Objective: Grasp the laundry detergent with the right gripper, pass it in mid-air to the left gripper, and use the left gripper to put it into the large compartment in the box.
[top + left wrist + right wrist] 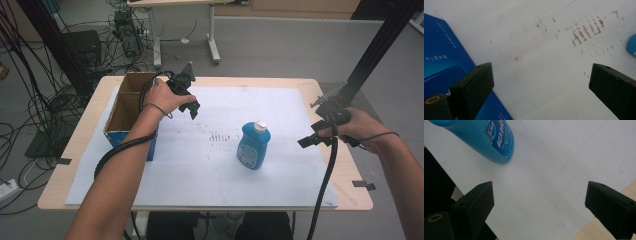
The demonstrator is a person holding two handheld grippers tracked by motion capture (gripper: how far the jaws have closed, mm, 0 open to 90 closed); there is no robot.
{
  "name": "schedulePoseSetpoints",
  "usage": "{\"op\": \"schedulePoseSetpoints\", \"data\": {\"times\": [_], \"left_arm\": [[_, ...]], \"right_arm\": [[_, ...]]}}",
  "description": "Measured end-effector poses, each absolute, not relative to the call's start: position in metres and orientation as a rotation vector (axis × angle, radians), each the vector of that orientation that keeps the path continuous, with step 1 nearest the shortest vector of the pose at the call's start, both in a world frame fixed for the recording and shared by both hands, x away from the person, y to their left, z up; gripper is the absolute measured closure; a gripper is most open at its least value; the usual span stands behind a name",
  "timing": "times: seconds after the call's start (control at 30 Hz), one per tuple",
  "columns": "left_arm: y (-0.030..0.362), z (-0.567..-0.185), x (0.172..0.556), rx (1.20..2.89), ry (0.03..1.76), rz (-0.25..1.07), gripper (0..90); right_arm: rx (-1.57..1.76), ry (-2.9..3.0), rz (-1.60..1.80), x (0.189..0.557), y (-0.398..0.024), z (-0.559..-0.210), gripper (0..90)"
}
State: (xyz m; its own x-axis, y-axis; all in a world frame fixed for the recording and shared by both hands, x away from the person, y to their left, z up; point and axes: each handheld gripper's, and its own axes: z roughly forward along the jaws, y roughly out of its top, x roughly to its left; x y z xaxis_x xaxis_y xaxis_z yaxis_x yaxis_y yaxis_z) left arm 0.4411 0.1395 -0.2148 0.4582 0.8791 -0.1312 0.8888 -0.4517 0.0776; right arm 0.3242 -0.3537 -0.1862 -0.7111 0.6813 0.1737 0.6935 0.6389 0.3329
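Broadly, a wooden table (345,172) is seen from above, most of its top covered by a white sheet (210,170) that is marked near its middle by a patch of small reddish-brown smudges (218,136). At the left edge of the sheet a cardboard box (131,112) is set upright with its top open — blue on the outside, plain brown within, and split by a divider into two compartments; what can be seen of both is bare brown cardboard, though the bottoms are not fully shown. Right of the smudges, well apart from the box, a blue bottle (254,145) is stood upright on the sheet, closed by a white cap (260,126) and labelled on its front; its contents cannot be made out through the coloured plastic. The left gripper (193,106) is held just beside the box, over the sheet, and in the left gripper view (541,82) its jaws are spread wide with nothing between them, the blue box wall lying at the left and the smudges ahead. The right gripper (306,142) is held near the right edge of the sheet, apart from the bottle; in the right gripper view (539,197) its jaws are likewise parted wide and nothing is gripped — the bottle's lower body (484,140) is seen beyond them, untouched.
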Motion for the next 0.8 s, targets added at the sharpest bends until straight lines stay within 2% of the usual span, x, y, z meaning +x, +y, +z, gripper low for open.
{"op": "schedulePoseSetpoints", "data": {"times": [0.8], "left_arm": [[0.138,-0.214,0.414,2.571,1.549,-0.121,6.2]], "right_arm": [[-1.188,-2.808,-0.596,0.324,-0.359,-0.191,8.5]]}}
